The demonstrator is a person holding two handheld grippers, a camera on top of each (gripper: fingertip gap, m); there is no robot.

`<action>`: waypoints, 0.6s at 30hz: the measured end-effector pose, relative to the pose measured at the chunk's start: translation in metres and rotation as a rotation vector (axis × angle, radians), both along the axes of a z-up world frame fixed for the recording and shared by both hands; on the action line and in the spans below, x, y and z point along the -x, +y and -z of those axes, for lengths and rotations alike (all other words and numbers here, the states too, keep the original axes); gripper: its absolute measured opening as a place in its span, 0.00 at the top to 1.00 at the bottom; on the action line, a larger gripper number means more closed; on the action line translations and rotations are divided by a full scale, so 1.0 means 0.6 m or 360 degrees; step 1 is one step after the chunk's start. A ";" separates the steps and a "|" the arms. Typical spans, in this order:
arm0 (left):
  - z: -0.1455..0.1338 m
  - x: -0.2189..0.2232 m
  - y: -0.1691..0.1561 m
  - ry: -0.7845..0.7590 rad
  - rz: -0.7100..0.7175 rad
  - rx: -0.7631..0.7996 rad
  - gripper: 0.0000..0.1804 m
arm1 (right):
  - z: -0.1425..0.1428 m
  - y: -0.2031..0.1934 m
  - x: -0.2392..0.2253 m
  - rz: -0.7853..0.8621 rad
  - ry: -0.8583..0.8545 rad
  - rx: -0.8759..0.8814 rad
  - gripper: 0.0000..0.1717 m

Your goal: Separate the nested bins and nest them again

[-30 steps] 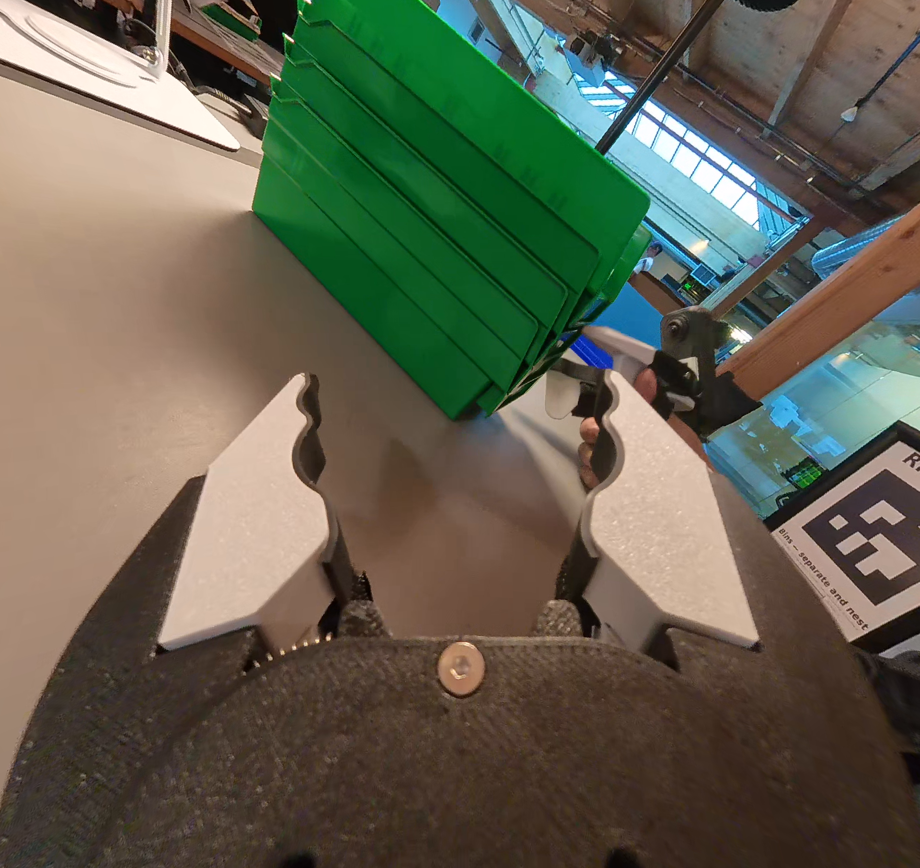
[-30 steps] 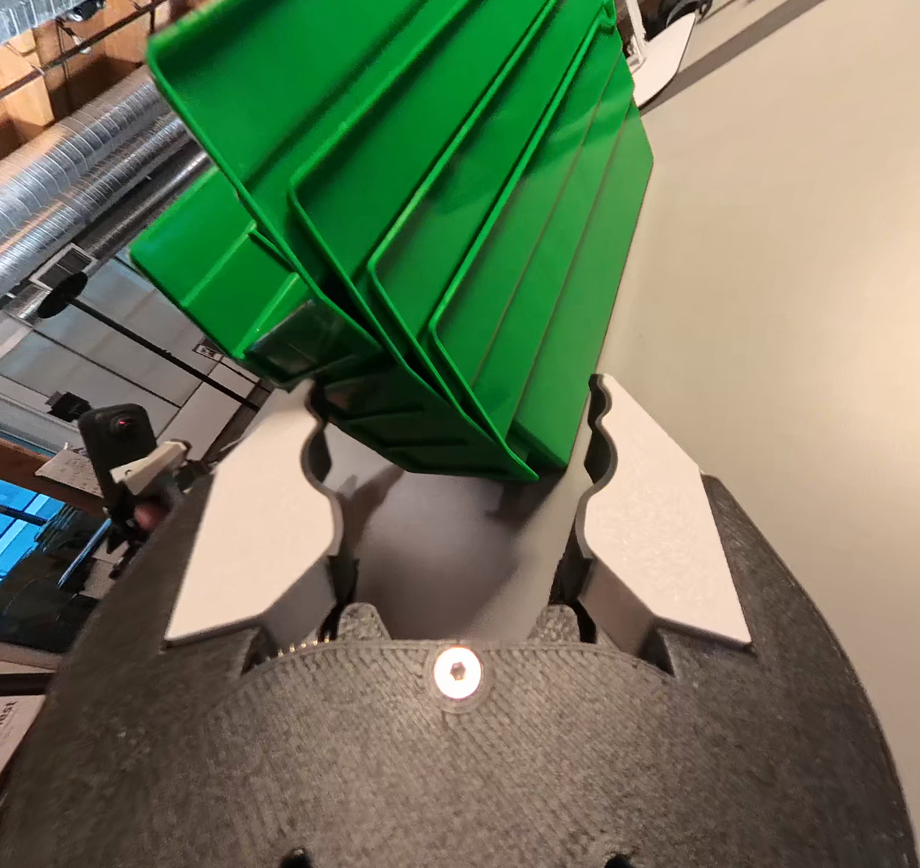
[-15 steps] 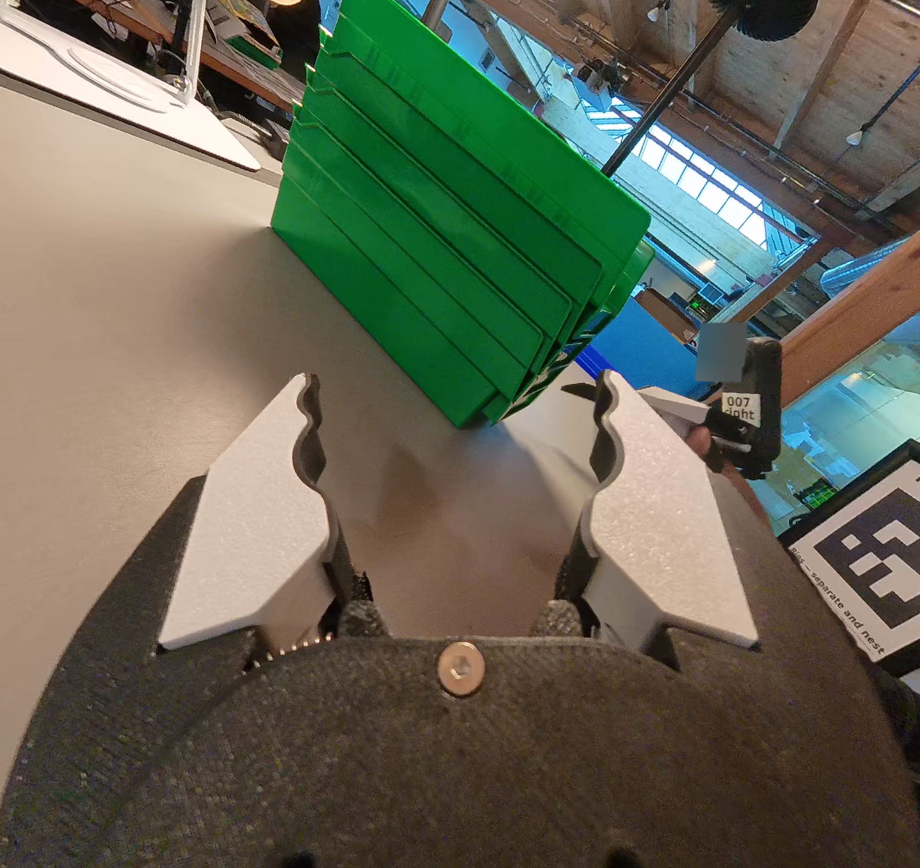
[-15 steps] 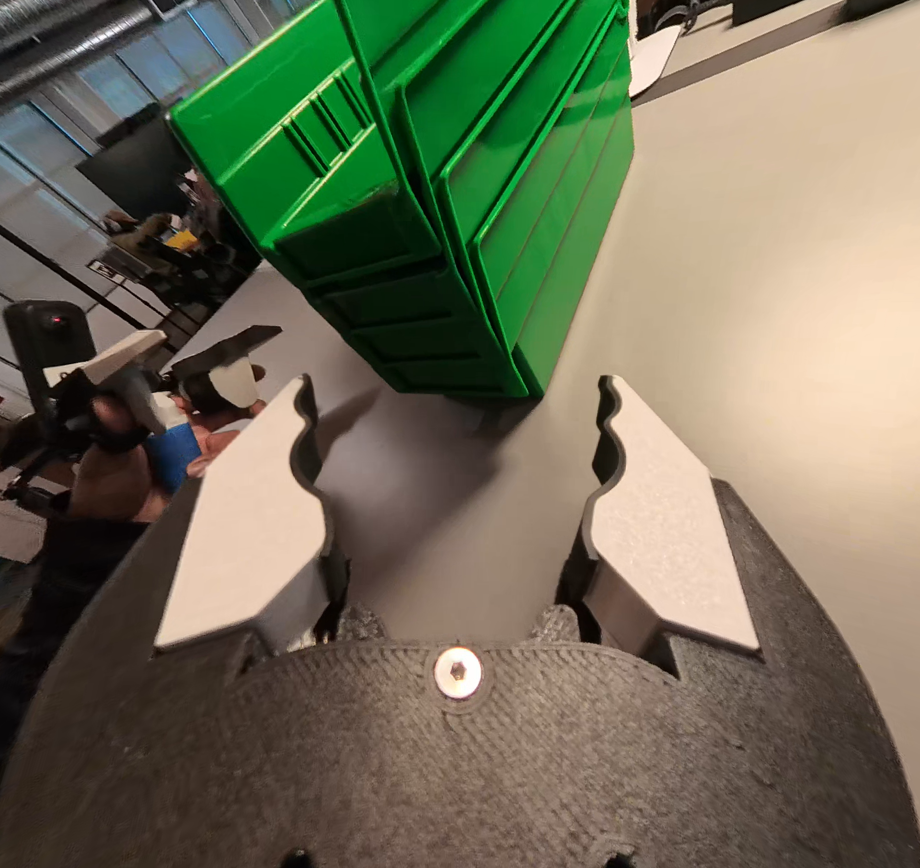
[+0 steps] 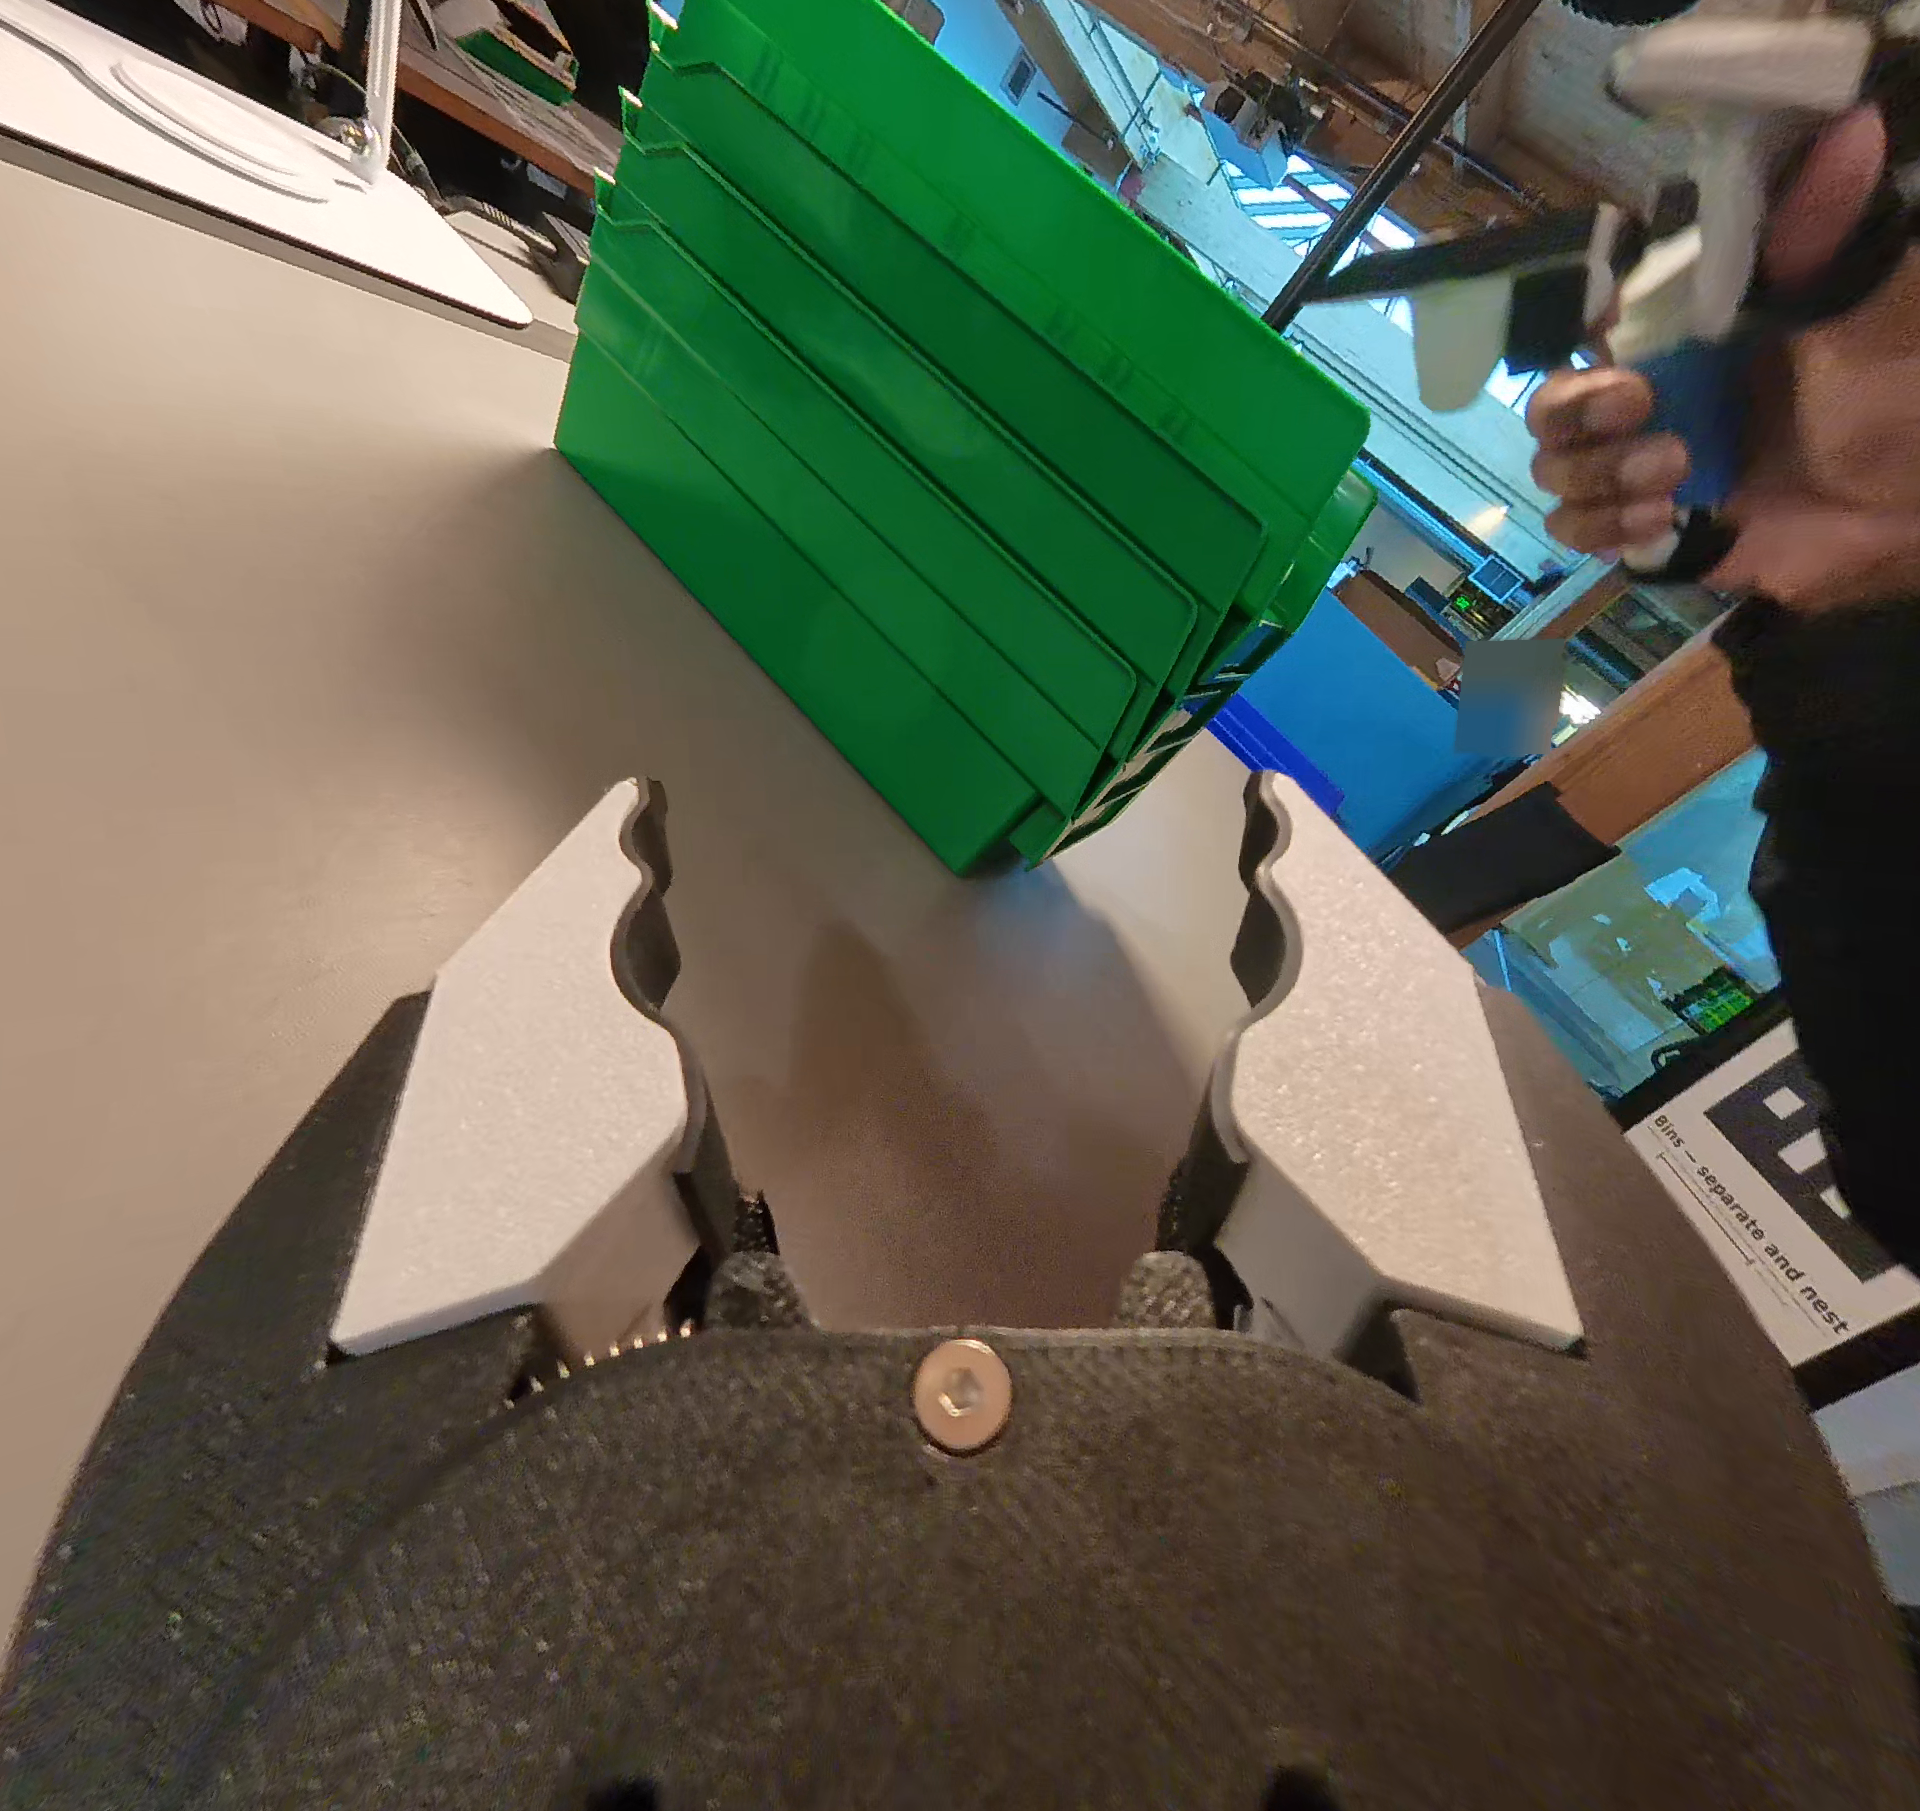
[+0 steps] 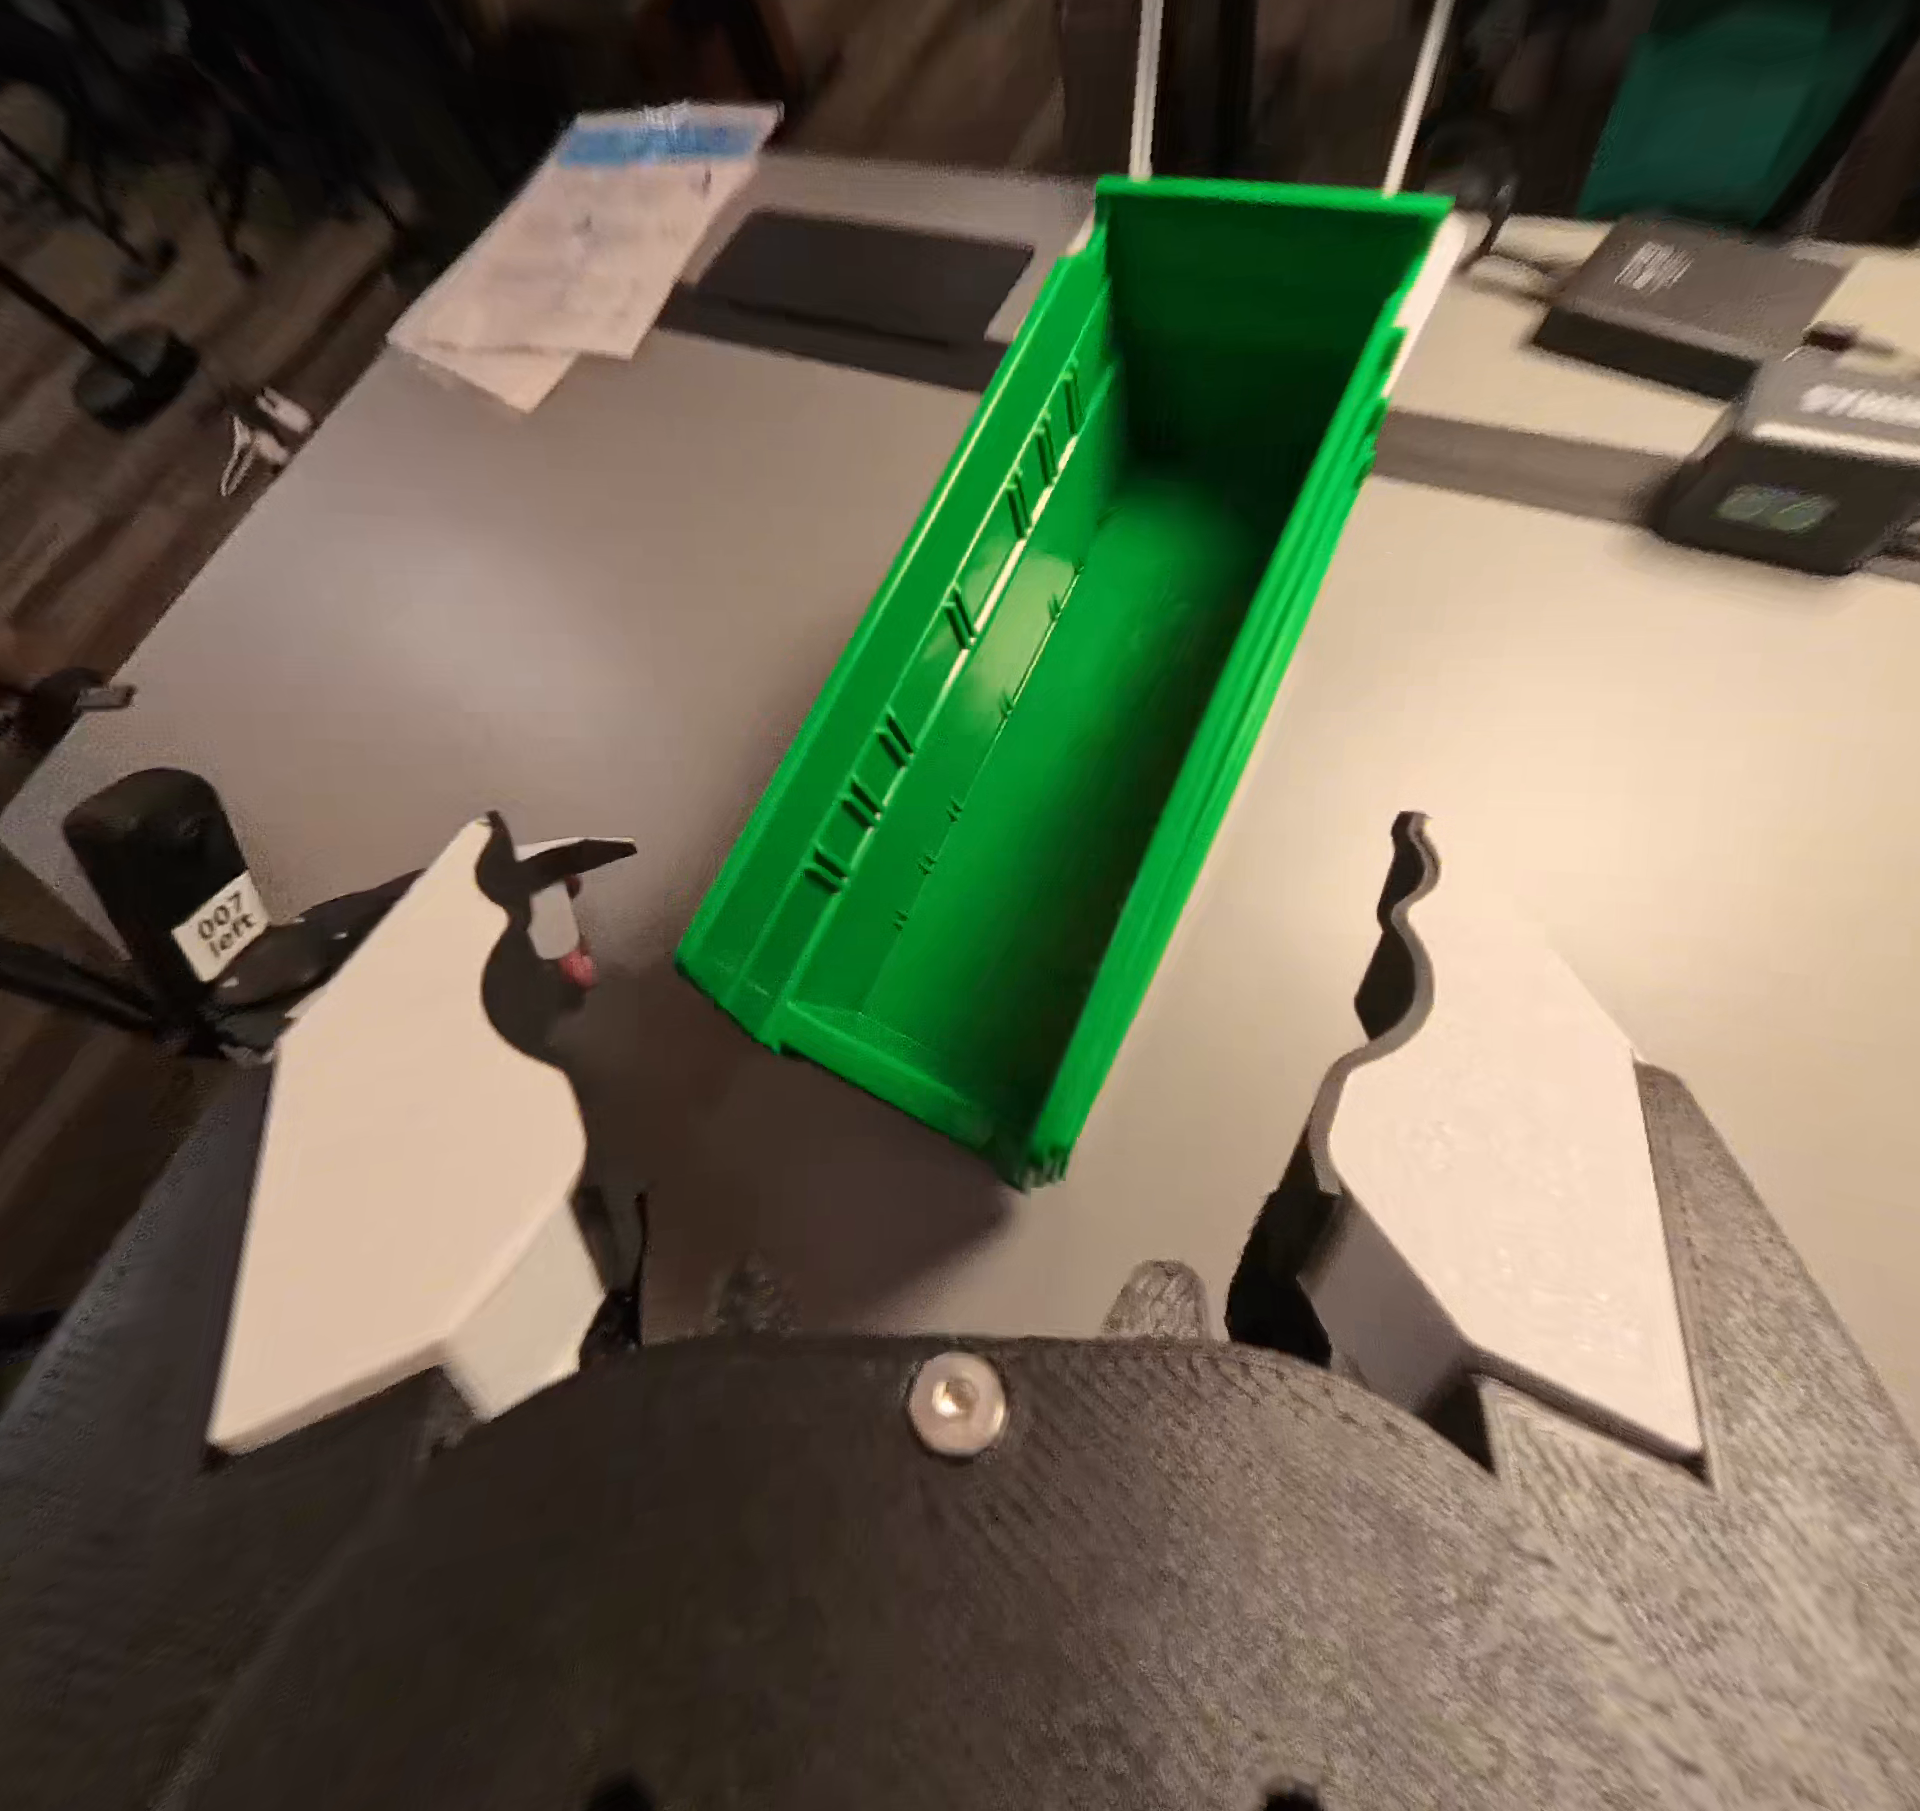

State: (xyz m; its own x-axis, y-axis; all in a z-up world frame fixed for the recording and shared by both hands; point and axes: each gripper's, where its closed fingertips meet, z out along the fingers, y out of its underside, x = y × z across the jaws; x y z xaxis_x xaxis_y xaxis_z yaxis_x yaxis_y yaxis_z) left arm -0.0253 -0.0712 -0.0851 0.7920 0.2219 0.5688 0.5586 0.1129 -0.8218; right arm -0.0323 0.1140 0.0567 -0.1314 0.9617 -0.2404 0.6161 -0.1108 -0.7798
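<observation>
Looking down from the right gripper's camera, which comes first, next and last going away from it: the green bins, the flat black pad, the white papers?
1. Green bins, straight ahead, nearest.
2. Flat black pad, beyond the bins, left of centre.
3. White papers, far left; roughly level with the pad, too close to call.

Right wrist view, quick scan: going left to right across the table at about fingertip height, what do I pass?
Left gripper with its black camera, low beside the table's near-left corner → bare grey tabletop → stack of nested green plastic bins, open side up, lying diagonally → bare grey tabletop again, out to the right edge.
</observation>
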 end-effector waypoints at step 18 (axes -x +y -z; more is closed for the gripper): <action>0.000 0.000 -0.008 -0.0069 0.0008 -0.0045 0.40 | 0.141 0.027 0.134 0.0107 -0.0844 -0.0412 0.08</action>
